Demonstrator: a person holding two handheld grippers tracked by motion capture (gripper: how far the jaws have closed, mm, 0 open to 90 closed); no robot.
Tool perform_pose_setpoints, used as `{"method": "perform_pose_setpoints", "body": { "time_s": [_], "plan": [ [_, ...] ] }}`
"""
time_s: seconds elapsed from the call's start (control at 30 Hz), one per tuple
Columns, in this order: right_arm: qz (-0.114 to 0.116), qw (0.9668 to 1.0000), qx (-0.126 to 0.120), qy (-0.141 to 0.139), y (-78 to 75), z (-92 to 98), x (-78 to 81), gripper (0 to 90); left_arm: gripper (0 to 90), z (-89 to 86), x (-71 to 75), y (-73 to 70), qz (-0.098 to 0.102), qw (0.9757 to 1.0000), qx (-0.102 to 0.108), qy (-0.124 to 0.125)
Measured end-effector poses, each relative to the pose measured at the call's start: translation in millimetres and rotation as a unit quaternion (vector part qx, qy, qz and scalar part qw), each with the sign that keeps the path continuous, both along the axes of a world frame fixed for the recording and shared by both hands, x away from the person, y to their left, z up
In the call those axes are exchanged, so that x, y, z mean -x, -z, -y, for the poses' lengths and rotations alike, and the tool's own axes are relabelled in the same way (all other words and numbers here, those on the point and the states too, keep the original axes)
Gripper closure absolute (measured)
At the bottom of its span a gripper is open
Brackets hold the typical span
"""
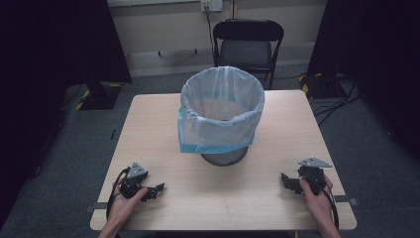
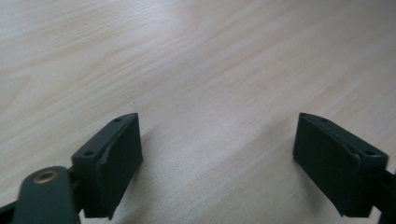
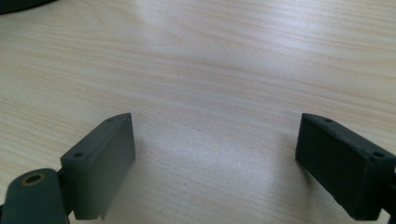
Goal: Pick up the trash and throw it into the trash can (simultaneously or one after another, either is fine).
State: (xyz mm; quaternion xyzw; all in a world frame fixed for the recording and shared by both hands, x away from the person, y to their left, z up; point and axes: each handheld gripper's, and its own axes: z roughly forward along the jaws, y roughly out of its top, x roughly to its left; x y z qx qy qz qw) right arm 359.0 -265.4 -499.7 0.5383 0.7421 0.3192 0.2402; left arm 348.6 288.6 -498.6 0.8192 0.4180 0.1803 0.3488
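Note:
A round waste bin (image 1: pixel 221 113) lined with a pale blue bag stands at the middle of the light wooden table (image 1: pixel 148 124). Near the front left corner my left gripper (image 1: pixel 155 191) rests low over the wood, held by a hand, its jaws pointing right. Seen from the left gripper view, my left gripper (image 2: pixel 217 140) is open over bare tabletop. My right gripper (image 1: pixel 287 180) sits near the front right corner in the other hand, jaws pointing left. In its own view my right gripper (image 3: pixel 215 140) is open too, with bare wood between the pads.
A dark folding chair (image 1: pixel 246 44) stands behind the table's far edge. Black curtains hang at both sides, and cables (image 1: pixel 337 99) lie on the floor at the right. The bin's dark base (image 3: pixel 23 5) peeks in at the top left of the right gripper view.

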Motion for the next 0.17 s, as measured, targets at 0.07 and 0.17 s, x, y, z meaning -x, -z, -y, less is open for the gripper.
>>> {"method": "perform_pose_setpoints", "body": {
  "time_s": [0.07,0.17],
  "plan": [
    [0.000,1.0000,0.000,0.000,0.0,0.0,0.0,11.1,15.1,0.0,-0.1,0.3,0.000,1.0000,0.003,0.000],
    [0.000,1.0000,0.000,0.000,0.0,0.0,0.0,11.1,13.8,-0.5,0.4,2.0,0.007,0.9999,0.007,-0.001]
  ]
}}
